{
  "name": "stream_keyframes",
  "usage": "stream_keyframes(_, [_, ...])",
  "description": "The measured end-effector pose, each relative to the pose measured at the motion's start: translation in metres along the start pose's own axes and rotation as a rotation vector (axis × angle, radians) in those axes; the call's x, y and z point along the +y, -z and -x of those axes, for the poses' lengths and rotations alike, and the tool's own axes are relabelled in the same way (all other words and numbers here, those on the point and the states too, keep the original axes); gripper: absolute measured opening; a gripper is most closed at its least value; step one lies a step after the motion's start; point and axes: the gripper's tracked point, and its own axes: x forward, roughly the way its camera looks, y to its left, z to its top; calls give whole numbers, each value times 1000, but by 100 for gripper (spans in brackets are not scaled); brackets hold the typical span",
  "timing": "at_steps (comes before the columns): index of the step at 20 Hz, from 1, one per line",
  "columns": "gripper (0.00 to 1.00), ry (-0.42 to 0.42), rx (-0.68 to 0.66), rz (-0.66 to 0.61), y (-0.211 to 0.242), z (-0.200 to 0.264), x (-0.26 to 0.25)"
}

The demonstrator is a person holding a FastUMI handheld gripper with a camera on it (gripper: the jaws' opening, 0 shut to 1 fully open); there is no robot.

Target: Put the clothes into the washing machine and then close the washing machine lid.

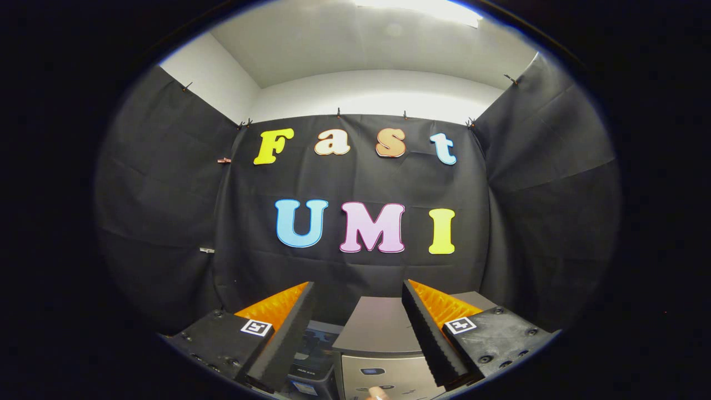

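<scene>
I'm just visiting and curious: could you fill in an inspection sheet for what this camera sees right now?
Surface: nothing seen.
Job's things: washing machine, grey and boxy, low between and just beyond the fingers, its flat top facing up; whether the lid is open cannot be told. Clothes: nothing seen.
Clutter: dark bin beside the machine; contents unclear.
Grippers: gripper open, fingers spread wide, holding nothing.
Cables: nothing seen.
Surroundings: black cloth wall clipped up on three sides, white wall and ceiling above; a fingertip at the machine's front.
</scene>
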Motion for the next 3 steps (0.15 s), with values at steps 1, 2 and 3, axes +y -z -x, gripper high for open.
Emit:
stream_keyframes(1, [97,1,2,1,0,1,-1])
stream_keyframes(2, [97,1,4,0,1,0,-1])
stream_keyframes(3, [97,2,4,-2,0,1,-1])
